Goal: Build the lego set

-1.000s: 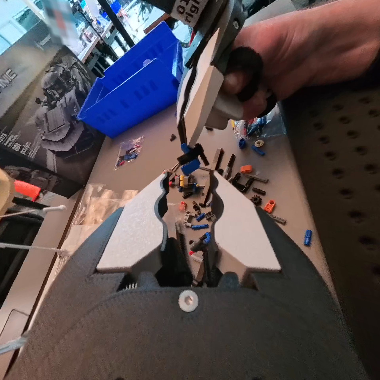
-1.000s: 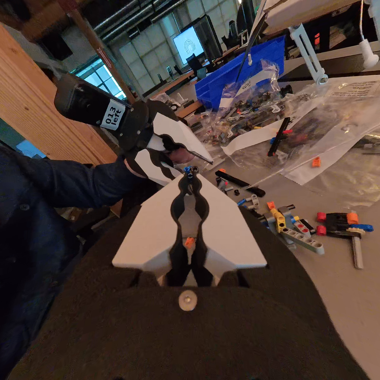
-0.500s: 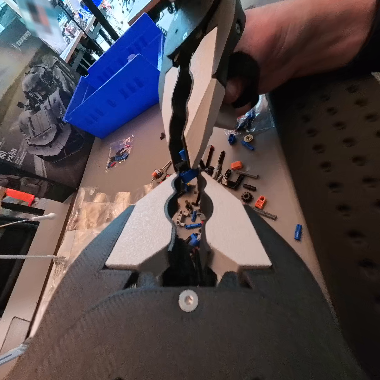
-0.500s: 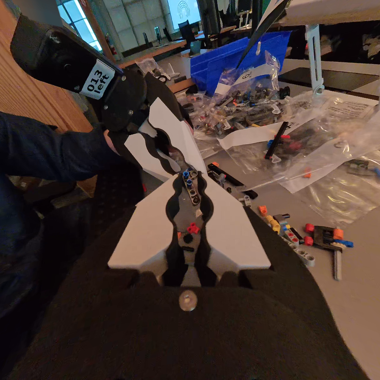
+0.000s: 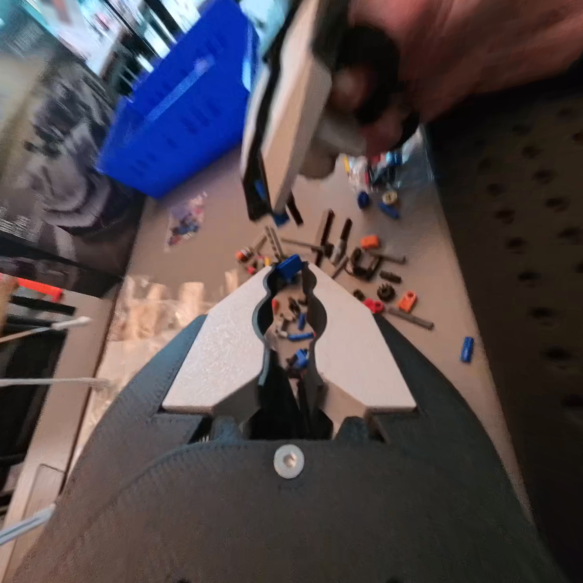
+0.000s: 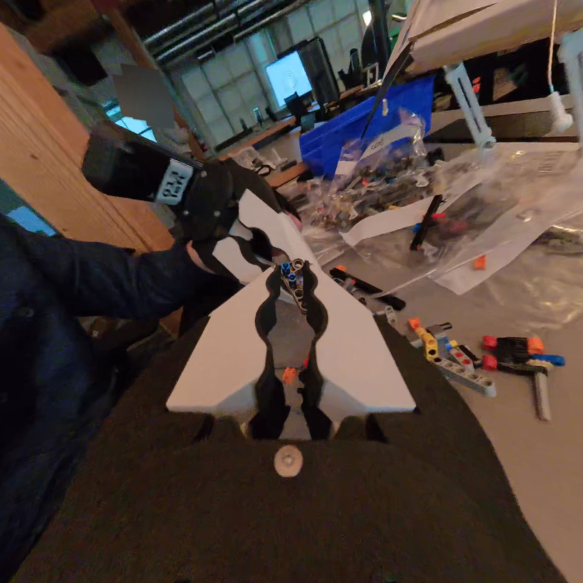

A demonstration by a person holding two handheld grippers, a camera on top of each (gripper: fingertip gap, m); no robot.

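In the left wrist view, blurred, my left gripper point(image 5: 288, 268) is closed on a small blue lego piece point(image 5: 288, 265) held above the table. My right gripper point(image 5: 273, 214) hangs just beyond and above it, held by a hand, with a black beam point(image 5: 291, 211) sticking out of its tips. In the right wrist view my right gripper point(image 6: 293, 268) is shut on a dark beam with two blue pins point(image 6: 295, 280). The left gripper point(image 6: 252, 239) is close behind it, its tips hidden by my right fingers.
Loose lego pieces point(image 5: 362, 262) are scattered on the grey table point(image 5: 195, 252). A blue bin point(image 5: 176, 126) and the set's box point(image 5: 47, 157) stand at the far left. Bags of parts point(image 6: 378, 189) and two small assemblies point(image 6: 454, 356) point(image 6: 517, 350) lie to the right.
Half a second ago the two grippers' tips met at the blue piece. Now they have drawn apart; the blue piece sits in my left gripper, the beam stays in my right.
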